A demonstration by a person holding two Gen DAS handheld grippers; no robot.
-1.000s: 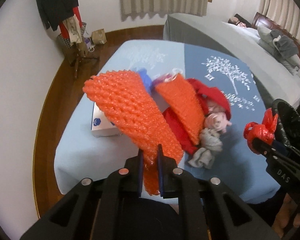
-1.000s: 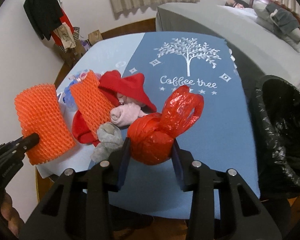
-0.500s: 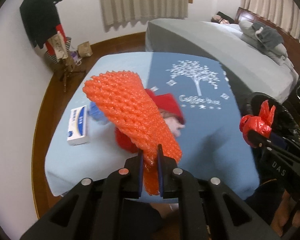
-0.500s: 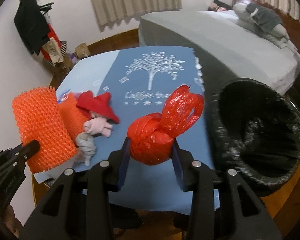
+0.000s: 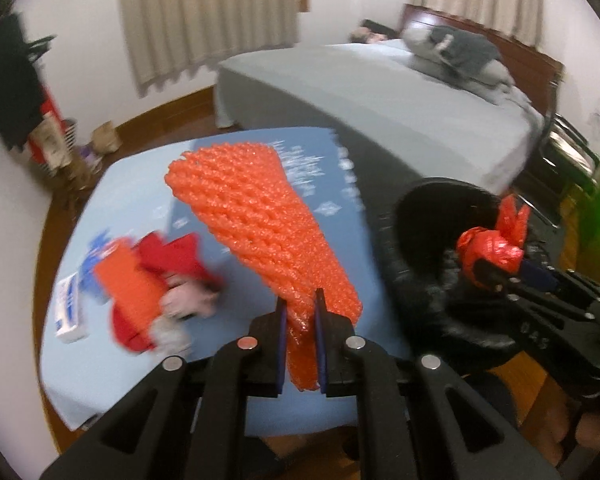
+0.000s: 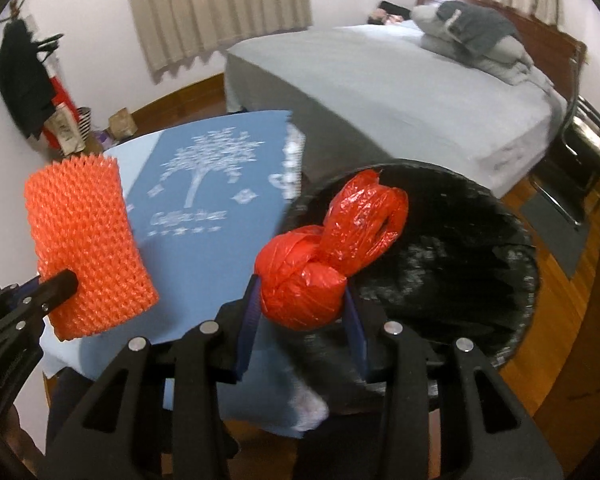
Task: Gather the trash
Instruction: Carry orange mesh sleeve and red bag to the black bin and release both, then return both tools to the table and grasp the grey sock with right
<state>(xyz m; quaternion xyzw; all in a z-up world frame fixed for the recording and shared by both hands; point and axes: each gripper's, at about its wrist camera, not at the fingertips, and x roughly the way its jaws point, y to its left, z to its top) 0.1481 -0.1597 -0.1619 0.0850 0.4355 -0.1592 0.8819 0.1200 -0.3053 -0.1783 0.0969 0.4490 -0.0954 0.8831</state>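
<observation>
Both hand-held grippers loaded beside black-lined bin (image 6: 460, 248)
Left hand-held gripper (image 5: 300, 316) clamps orange foam net (image 5: 260, 216); right hand-held gripper (image 6: 300, 308) clamps knotted red bag (image 6: 324, 256) at bin rim

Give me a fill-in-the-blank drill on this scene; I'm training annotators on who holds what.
1. The left gripper is shut on the orange foam ____ sleeve.
2. The right gripper holds the knotted ____ plastic bag.
3. That bag hangs over the black-lined ____.
4. The blue tablecloth shows a white ____ print.

Missing: net; red; bin; tree
</observation>
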